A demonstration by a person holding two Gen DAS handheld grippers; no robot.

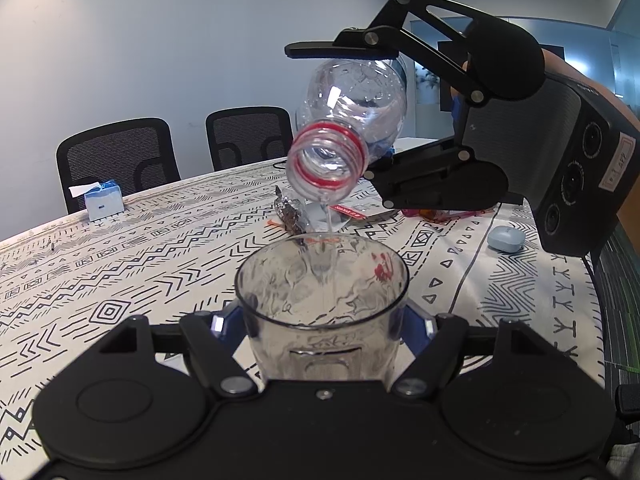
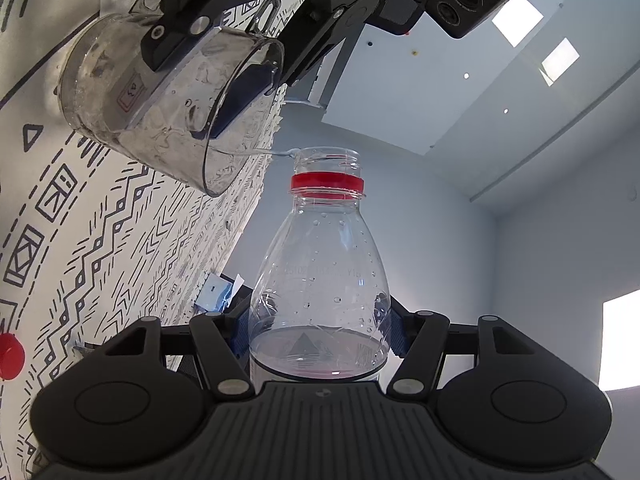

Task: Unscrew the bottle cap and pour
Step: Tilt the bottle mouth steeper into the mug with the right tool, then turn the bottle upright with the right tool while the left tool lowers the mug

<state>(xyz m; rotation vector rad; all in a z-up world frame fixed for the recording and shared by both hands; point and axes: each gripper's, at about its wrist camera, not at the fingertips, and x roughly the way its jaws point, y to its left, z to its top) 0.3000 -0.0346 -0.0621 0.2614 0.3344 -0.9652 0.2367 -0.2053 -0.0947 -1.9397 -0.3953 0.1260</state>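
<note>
My left gripper (image 1: 322,322) is shut on a clear plastic cup (image 1: 322,292) that stands on the patterned tablecloth (image 1: 120,264). My right gripper (image 1: 352,112) is shut on a clear open bottle (image 1: 352,108) with a red neck ring, tipped mouth-down over the cup. A thin stream of water (image 1: 326,216) runs from the mouth into the cup. In the right wrist view the bottle (image 2: 320,264) sits between my right gripper's (image 2: 320,326) fingers, and the cup (image 2: 168,100) is held in the left gripper (image 2: 224,56). The red cap (image 2: 10,356) lies on the cloth.
On the table lie a blue tissue box (image 1: 103,201), a crumpled foil wrapper (image 1: 290,214), orange glasses (image 1: 436,216) and a light blue case (image 1: 506,239). Two black chairs (image 1: 120,156) stand behind the table by a white wall.
</note>
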